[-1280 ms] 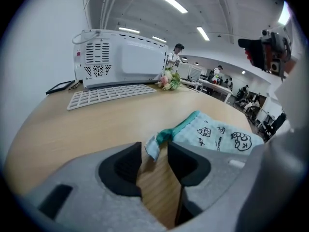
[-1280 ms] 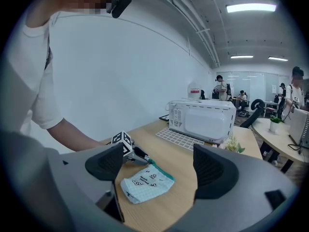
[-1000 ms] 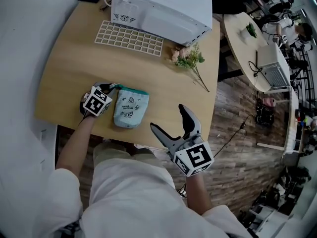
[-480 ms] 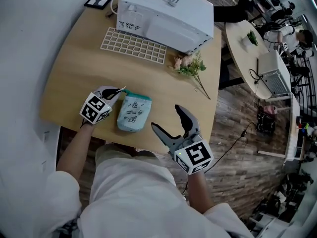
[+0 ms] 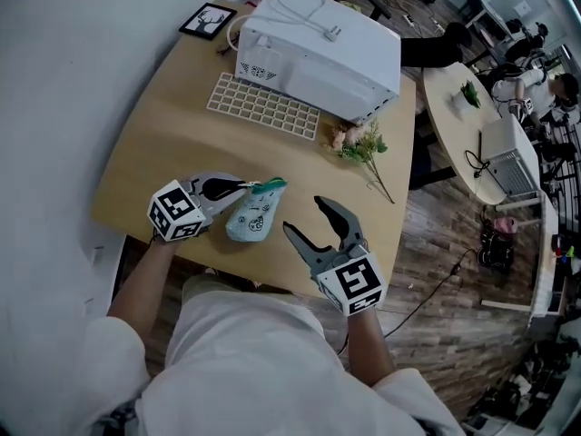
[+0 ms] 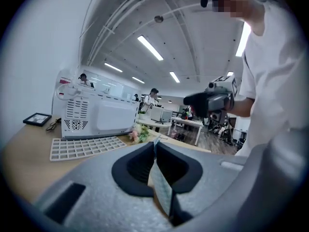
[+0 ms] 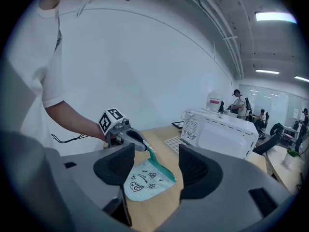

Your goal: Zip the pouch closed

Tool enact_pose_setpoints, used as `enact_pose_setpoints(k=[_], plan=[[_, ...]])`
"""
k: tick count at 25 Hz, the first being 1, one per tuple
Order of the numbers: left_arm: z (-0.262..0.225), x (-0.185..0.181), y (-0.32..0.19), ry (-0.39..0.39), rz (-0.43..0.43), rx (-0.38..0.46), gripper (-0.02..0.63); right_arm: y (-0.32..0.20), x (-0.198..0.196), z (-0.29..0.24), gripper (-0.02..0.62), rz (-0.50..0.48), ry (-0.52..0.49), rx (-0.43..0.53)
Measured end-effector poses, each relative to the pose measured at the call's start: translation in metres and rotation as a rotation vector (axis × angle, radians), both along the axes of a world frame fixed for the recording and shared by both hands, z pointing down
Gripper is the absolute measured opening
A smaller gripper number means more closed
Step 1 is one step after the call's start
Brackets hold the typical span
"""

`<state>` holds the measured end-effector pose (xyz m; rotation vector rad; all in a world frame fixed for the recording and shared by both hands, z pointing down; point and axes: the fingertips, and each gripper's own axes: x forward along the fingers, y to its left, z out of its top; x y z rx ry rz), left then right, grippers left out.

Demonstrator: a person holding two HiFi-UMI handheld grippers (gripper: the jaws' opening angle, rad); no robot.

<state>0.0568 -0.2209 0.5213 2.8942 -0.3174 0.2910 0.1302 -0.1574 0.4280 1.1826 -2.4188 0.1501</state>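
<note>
The pouch (image 5: 252, 219) is pale blue-green with small cartoon prints and a teal zipper edge. It hangs tilted from one top corner over the table's near edge, its lower end close to the wooden top (image 5: 154, 134). My left gripper (image 5: 251, 187) is shut on that corner; in the left gripper view the fabric (image 6: 162, 188) is pinched between the pads. My right gripper (image 5: 303, 217) is to the right of the pouch, apart from it. Its jaws have just been closing but still stand open with nothing between them. In the right gripper view the pouch (image 7: 145, 180) dangles from the left gripper (image 7: 145, 149) ahead.
A white boxy appliance (image 5: 318, 48) stands at the table's far side, with a white grid tray (image 5: 263, 105) in front of it. A flower sprig (image 5: 359, 143) lies to the right and a small framed picture (image 5: 208, 21) at the far left. Another table (image 5: 445, 107) stands to the right.
The left gripper has risen with the pouch's corner, so the pouch went from lying flat to hanging. The right gripper's jaws have narrowed and it has shifted slightly toward the pouch.
</note>
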Motion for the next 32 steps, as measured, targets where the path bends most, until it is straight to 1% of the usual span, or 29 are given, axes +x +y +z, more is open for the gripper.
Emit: enact_pose_setpoints(k=[5,8,12,14,17,19,21,23,28,32], plan=[[-0.042,-0.006,0.008,0.142,0.038,-0.014,0.029,-0.005,-0.008,-0.010,0.246,-0.025,0.021,0.037],[-0.060,-0.010,0.010,0.186,0.055,-0.008,0.029,-0.009,-0.012,-0.016,0.217,-0.044,0.045,0.065],[-0.082,-0.018,0.007,0.264,0.034,-0.010,0.029,-0.013,-0.023,-0.023,0.161,-0.089,0.099,0.100],[-0.091,-0.023,0.005,0.300,0.016,-0.016,0.029,-0.015,-0.031,-0.024,0.152,-0.121,0.126,0.118],[-0.106,-0.029,0.003,0.343,0.014,-0.010,0.029,-0.019,-0.047,-0.032,0.138,-0.175,0.125,0.132],[-0.117,-0.033,0.004,0.371,0.028,0.000,0.029,-0.025,-0.056,-0.038,0.122,-0.195,0.170,0.166],[-0.127,-0.034,0.006,0.397,0.051,0.008,0.028,-0.030,-0.064,-0.043,0.109,-0.218,0.222,0.208],[-0.136,-0.033,0.008,0.412,0.081,0.021,0.028,-0.032,-0.072,-0.048,0.101,-0.248,0.243,0.237],[-0.152,-0.030,0.015,0.421,0.138,0.053,0.028,-0.034,-0.081,-0.052,0.089,-0.299,0.342,0.287],[-0.155,-0.031,0.017,0.430,0.175,0.052,0.026,-0.034,-0.081,-0.053,0.085,-0.339,0.397,0.317]])
